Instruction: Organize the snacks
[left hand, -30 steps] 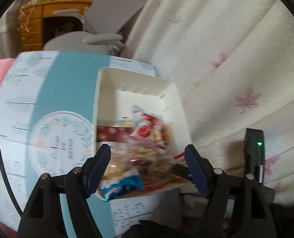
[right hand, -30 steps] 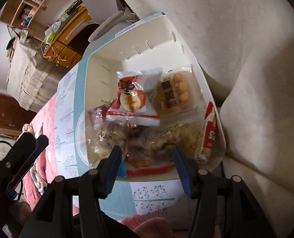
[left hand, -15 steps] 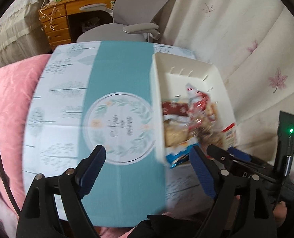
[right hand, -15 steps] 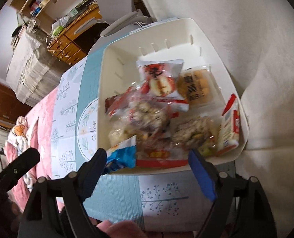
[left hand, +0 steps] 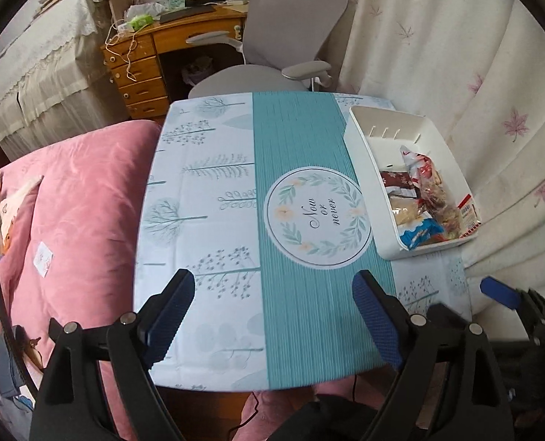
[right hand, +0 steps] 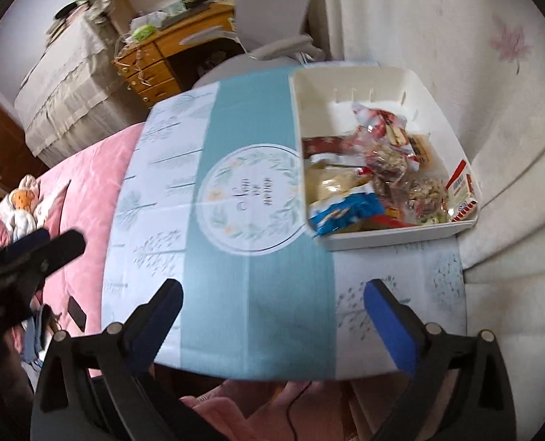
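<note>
Both claws — left [left hand: 274, 316], right [right hand: 272, 316] — gape empty, the right's jaws just widening; the bin [left hand: 360, 169] sits at the desk [left hand: 206, 220] edge — a nudge could tip it.

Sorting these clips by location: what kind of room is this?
Probably a bedroom used as a study: a pink quilted bed, a wooden desk with drawers, a grey office chair.

The right gripper [right hand: 272, 308], jaws just widened and empty, hangs over the tablecloth [right hand: 257, 294] (snack bin [right hand: 393, 237] beyond).
</note>
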